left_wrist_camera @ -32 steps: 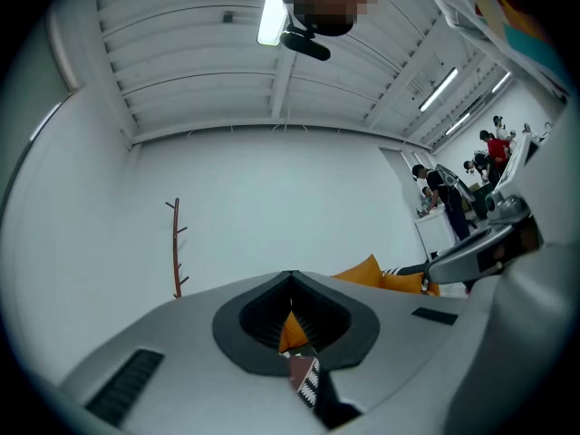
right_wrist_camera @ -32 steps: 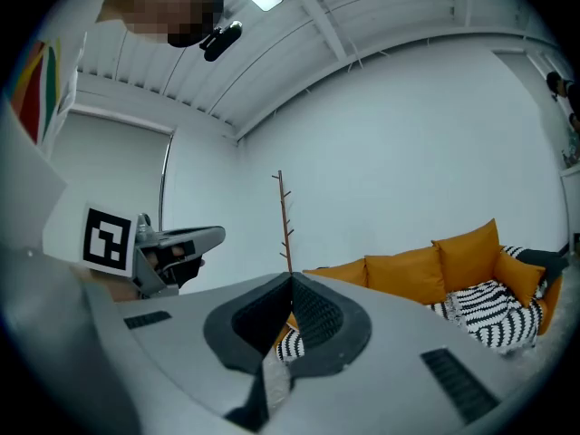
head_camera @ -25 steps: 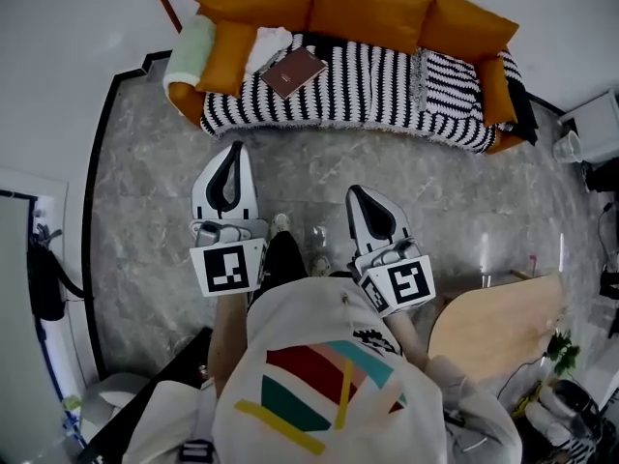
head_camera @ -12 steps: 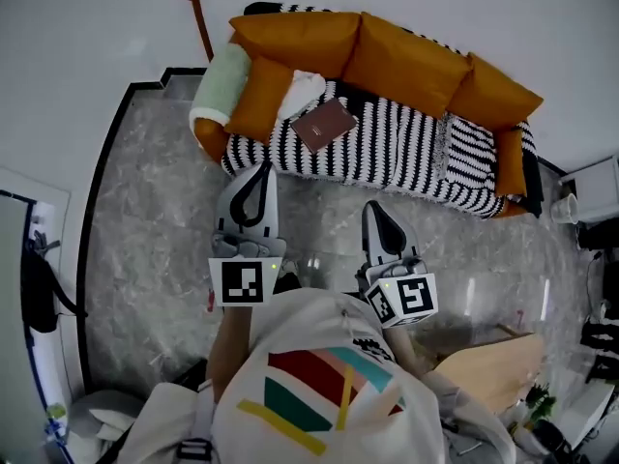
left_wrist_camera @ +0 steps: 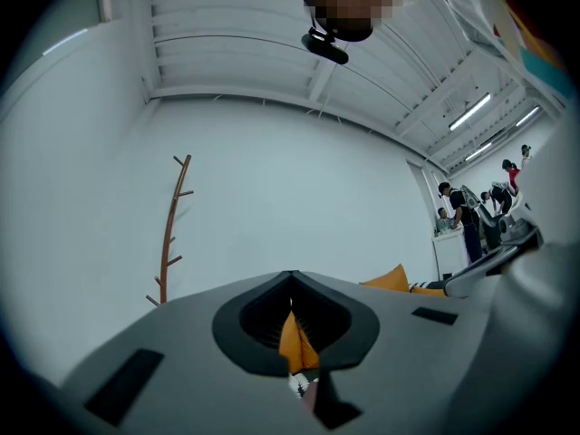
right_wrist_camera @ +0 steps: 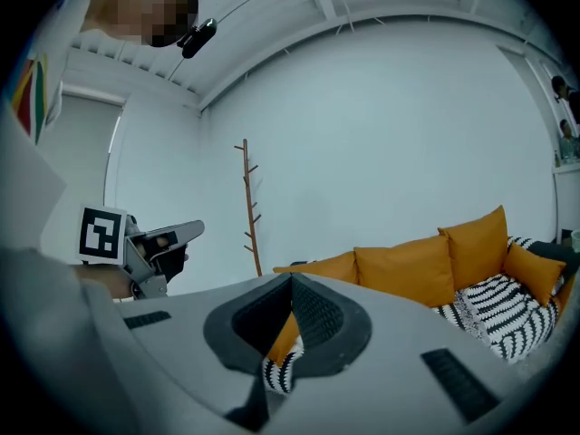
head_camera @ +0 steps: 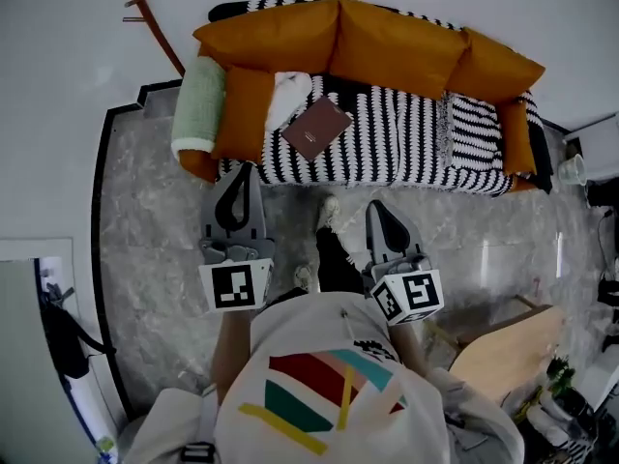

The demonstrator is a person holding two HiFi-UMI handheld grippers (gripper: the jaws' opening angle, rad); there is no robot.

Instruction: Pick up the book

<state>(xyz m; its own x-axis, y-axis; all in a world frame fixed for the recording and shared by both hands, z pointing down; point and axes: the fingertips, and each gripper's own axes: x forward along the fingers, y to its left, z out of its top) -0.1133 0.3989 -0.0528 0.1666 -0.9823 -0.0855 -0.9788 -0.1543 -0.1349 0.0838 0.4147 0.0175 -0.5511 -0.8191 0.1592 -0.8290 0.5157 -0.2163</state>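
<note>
A brown book (head_camera: 315,129) lies flat on the black-and-white striped blanket (head_camera: 416,143) of an orange-cushioned sofa (head_camera: 387,42). My left gripper (head_camera: 242,169) is held level over the floor, its tip just short of the sofa's front edge, below and left of the book. Its jaws meet, with nothing between them. My right gripper (head_camera: 375,206) hangs further back over the floor, also shut and empty. In the left gripper view the shut left gripper (left_wrist_camera: 291,275) frames an orange cushion. In the right gripper view the right gripper (right_wrist_camera: 292,279) points at the sofa's left end.
A mint-green bolster (head_camera: 198,104) and a white cloth (head_camera: 288,95) sit at the sofa's left end. A wooden coat stand (left_wrist_camera: 168,234) stands by the white wall. A light wooden table (head_camera: 508,341) is at the lower right. The person's feet (head_camera: 324,216) are on the marble floor.
Both grippers have advanced toward the sofa as the person steps forward. The book now lies closer to the left gripper's tip. Both pairs of jaws stayed shut.
</note>
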